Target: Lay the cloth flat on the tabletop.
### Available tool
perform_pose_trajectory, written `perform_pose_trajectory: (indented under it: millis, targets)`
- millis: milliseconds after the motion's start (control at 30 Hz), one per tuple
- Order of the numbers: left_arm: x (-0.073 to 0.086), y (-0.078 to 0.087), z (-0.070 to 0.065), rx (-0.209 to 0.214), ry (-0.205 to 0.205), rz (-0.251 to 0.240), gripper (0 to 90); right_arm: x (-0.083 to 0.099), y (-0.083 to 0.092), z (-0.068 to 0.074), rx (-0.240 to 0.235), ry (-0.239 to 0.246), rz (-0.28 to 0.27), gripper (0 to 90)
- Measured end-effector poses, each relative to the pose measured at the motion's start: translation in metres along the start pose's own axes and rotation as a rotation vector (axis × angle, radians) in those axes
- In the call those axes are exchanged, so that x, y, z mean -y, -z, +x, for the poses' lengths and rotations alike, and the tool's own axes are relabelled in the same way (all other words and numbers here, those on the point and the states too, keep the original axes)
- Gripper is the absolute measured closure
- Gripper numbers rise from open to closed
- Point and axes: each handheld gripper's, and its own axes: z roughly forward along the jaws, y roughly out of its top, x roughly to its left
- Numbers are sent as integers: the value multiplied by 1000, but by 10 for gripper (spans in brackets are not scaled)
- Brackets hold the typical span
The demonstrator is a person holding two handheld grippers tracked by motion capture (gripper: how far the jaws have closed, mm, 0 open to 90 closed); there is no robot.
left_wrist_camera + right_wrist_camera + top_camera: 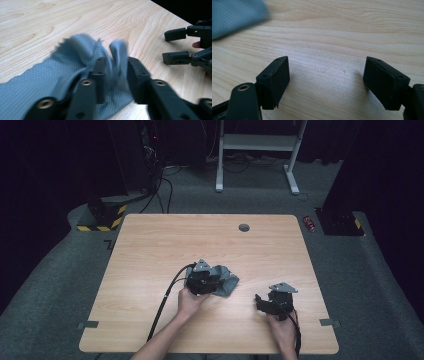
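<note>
So, biggest first: the wooden table (pixel 150 245) w/ a grommet hole (pixel 244 227) near its far edge, and a grey waffle-weave cloth (pixel 62 65) lying crumpled a bit left of centre on it. The left gripper (pixel 116 75) sits right on the cloth's near side; in the left gripper view its jaws stand about half open, a raised fold of fabric between them but the pads not pressing on it, so nothing is held. The right gripper (pixel 325 82) hovers low over bare wood, well apart from the cloth to the right, jaws wide open and empty; a corner of cloth shows blurred at the top left of its view. Judging by this, the step is re-gripping or arranging the cloth. To do it well, prob. best to pick one clear edge or corner, not the bunched middle, push the lower pad under a single layer, close firmly, then bring the right gripper to the opposite edge before lifting.
</note>
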Motion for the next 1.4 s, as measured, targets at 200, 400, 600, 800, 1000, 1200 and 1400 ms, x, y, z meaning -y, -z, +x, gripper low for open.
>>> perform_pose_trajectory:
  millis: [200,400,600,800,1000,1200,1400]
  targets:
    - [11,26,3,-95,-12,-39,481,-1,-1,2,-6,0,3,213]
    - [29,35,15,-200,-23,-2,459,-1,-1,3,-14,11,3,213]
    - [43,34,23,-256,-15,34,454,-12,1,11,-68,64,59,456]
    - [47,32,27,-290,-32,63,448,-24,-3,25,-156,120,11,539]
    - [52,25,30,-299,-39,95,483,-47,-9,38,-236,146,-29,562]
    - [57,26,29,-306,-38,60,516,-61,-21,48,-270,171,-41,569]
    - [57,26,28,-323,-65,70,490,-87,-34,62,-297,180,-58,577]
